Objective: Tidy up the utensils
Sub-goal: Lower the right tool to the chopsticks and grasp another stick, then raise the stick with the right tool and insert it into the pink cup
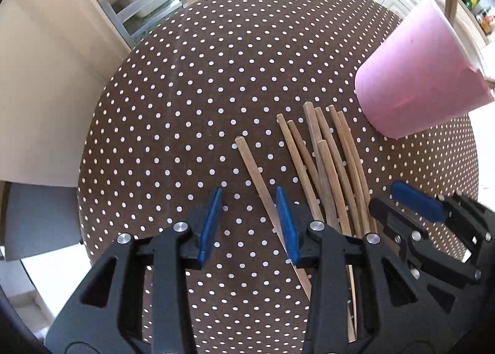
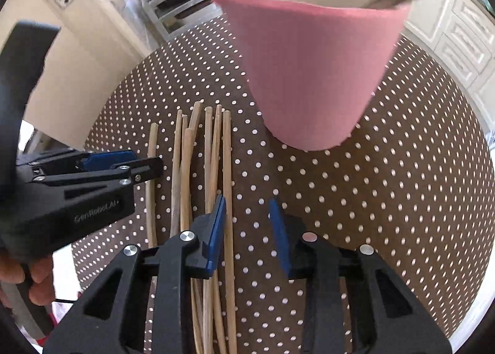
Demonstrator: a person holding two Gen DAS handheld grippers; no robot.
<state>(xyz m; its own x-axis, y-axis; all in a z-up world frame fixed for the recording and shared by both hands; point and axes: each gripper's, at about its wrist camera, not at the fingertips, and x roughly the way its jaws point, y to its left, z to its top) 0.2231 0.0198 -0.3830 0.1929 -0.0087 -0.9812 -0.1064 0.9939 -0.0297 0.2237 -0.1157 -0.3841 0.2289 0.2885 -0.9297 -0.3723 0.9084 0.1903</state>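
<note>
Both claws hang released over the dotted worktop. The left claw straddles nothing, one chopstick touching its right pad. The right claw is empty beside the chopstick bundle, with the pink cup at its twelve o'clock.

Chopsticks lie side by side in loose bundle on tabletop. One stray chopstick lies apart, just left of bundle, under left gripper. Cup stands beyond right gripper, just past bundle's far ends. Bundle passes under right gripper's left finger. Two sticks in cup.
</note>
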